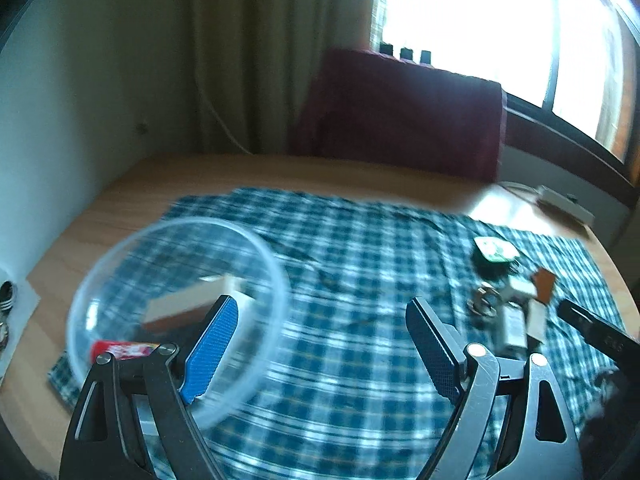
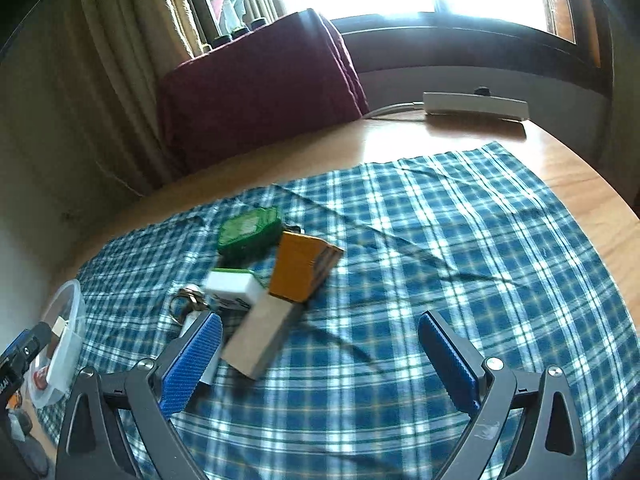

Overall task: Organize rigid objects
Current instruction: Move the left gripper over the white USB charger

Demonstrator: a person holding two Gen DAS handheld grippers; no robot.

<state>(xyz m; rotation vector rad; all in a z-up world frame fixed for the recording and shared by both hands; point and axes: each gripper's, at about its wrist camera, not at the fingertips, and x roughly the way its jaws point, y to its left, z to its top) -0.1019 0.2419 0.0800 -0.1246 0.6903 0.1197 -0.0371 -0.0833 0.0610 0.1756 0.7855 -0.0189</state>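
Both my tools are spread wide and hold nothing: my left gripper (image 1: pixel 322 334) hangs by the clear plastic bowl (image 1: pixel 176 316), which already holds a tan block (image 1: pixel 188 306) and a red packet (image 1: pixel 124 350). My right gripper (image 2: pixel 320 354) faces the pile on the checked cloth (image 2: pixel 460 240). I judge I'm between pickups; next I should straddle the grey block (image 2: pixel 262 336) nearest my left finger and close squarely.
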